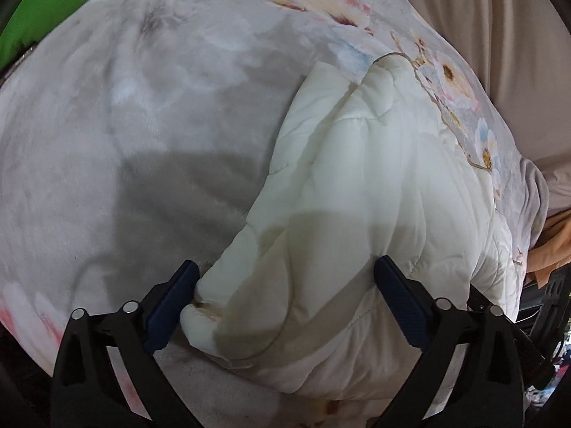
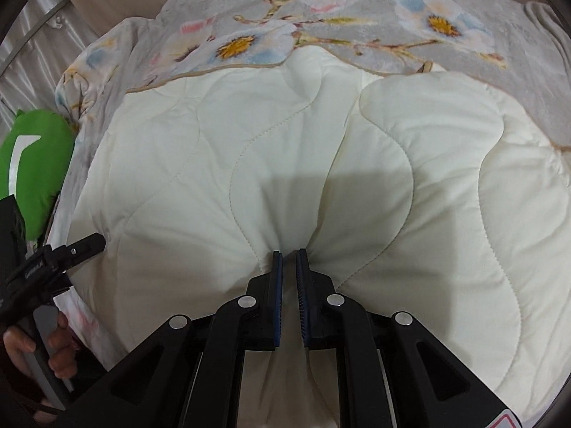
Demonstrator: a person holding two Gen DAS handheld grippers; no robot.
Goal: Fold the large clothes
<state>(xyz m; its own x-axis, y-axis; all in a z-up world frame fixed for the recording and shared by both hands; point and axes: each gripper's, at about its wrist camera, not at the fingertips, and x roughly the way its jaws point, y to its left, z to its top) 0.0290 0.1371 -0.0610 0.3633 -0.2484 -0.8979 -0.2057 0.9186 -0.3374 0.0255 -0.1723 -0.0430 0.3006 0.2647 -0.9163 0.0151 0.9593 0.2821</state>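
A bunched fold of the cream quilt is pinched in the nearly closed right gripper, stretching toward 12 o'clock; the left gripper is spread wide, empty, astride its corner.

Left wrist view looks steeply down from close above the folded cream quilted comforter, which fills 3 to 6 o'clock of the frame; the grey plush floral blanket spreads from 9 to 12. The left gripper, black with blue pads, frames the bottom edge.

Right wrist view also looks steeply down, nearer still, cream quilting filling the centre and floral plush at 12 o'clock. Right gripper at 6.

Shared: comforter, blanket and the green cushion, at 10 o'clock in the left view, 9 in the right. The right view catches the left gripper at 8 o'clock.
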